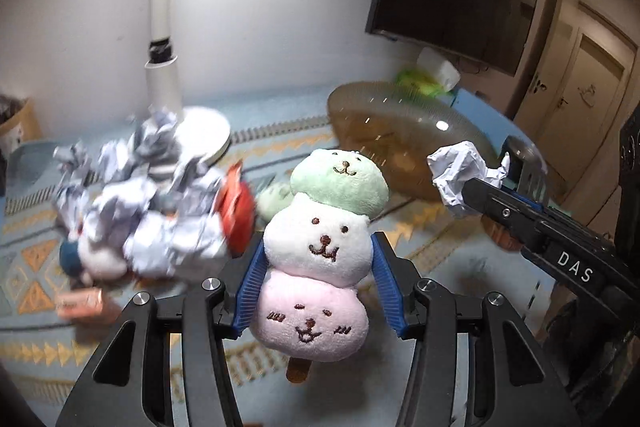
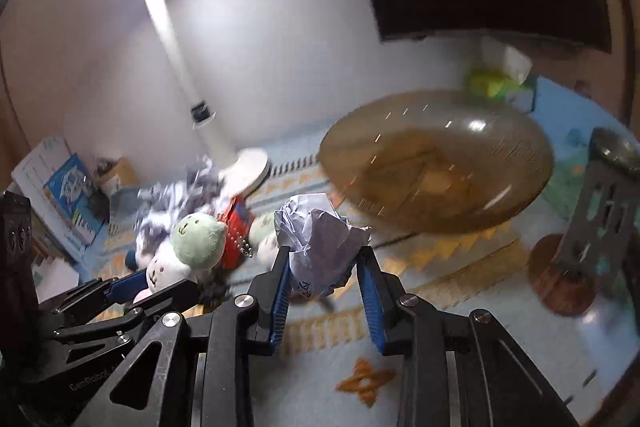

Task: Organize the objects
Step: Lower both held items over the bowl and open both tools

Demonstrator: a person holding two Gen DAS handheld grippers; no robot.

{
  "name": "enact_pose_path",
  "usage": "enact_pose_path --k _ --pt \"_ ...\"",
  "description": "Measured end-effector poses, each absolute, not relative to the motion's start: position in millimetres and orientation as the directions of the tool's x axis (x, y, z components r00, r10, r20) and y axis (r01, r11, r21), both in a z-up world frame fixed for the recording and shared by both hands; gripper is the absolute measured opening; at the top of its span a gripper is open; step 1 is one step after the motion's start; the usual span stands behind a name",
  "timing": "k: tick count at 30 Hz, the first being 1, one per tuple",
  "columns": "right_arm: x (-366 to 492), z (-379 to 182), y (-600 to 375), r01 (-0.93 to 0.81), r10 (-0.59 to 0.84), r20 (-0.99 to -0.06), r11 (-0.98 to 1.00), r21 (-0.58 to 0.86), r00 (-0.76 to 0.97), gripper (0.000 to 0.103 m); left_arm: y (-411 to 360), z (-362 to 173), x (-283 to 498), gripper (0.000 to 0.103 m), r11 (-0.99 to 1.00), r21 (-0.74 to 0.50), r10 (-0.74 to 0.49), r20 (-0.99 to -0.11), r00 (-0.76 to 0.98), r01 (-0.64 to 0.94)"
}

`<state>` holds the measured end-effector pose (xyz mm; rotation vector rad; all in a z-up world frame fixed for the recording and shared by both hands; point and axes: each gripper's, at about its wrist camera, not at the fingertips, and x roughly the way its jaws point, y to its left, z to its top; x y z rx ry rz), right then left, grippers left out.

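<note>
Left wrist view: the three-ball dango plush (image 1: 320,259), green over white over pink on a stick, sits clamped between the blue pads of the left gripper (image 1: 318,247), held above the patterned rug (image 1: 432,243). To its right the right gripper (image 1: 480,187) pinches a crumpled paper ball (image 1: 456,175). Left of the plush lies a pile of crumpled paper (image 1: 152,203) with a red packet (image 1: 236,211). Behind the plush stand a white lamp base (image 1: 204,135) and a brown translucent dome (image 1: 404,139).
</note>
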<state>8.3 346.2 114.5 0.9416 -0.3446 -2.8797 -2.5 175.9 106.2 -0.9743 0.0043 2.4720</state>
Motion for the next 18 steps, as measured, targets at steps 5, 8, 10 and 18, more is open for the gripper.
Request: enact_pose_path --k 5,8,10,18 --pt "-24 142 396 -0.168 0.002 -0.542 -0.952 0.257 -0.841 0.032 230 126 -54 0.051 -0.85 -0.236 0.509 -0.599 -0.618 -0.471" --pt "-51 136 414 -0.228 0.039 -0.573 -0.938 0.262 -0.818 0.034 254 123 -80 0.082 -0.846 -0.235 0.516 -0.591 -0.62 -0.48" --pt "-66 131 423 -0.226 0.025 -0.587 -0.935 0.272 -0.81 0.045 260 119 -90 0.089 -0.849 -0.237 0.512 -0.588 -0.627 -0.472" --pt "-49 121 411 -0.184 0.017 -0.618 -0.961 0.208 -0.786 0.045 207 124 -64 0.089 -0.852 -0.274 0.518 -0.571 -0.637 -0.447"
